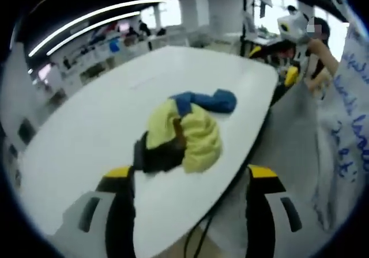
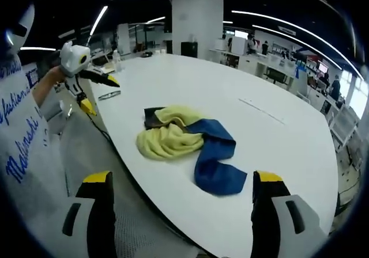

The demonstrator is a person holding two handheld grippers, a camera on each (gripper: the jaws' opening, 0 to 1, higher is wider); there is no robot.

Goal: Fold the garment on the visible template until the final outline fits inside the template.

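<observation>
A crumpled garment (image 1: pixel 187 134), yellow with blue and black parts, lies in a heap on the white table (image 1: pixel 86 131). In the right gripper view the garment (image 2: pixel 184 140) sits near the table's near edge, its blue part trailing right. My left gripper (image 1: pixel 190 174) is open, its jaws wide apart just short of the heap, touching nothing. My right gripper (image 2: pixel 183 178) is open too, hovering off the table edge in front of the garment. Each gripper also appears in the other view, held by a hand: the right gripper (image 1: pixel 274 62) and the left gripper (image 2: pixel 99 94), both open.
A faint thin line (image 2: pixel 259 109) marks the white table (image 2: pixel 277 154) beyond the garment. A small ring-like object (image 2: pixel 109 95) lies near the table's left edge. A person in a white printed shirt (image 2: pixel 23 131) stands at the table. Desks and a white pillar (image 2: pixel 197 19) stand behind.
</observation>
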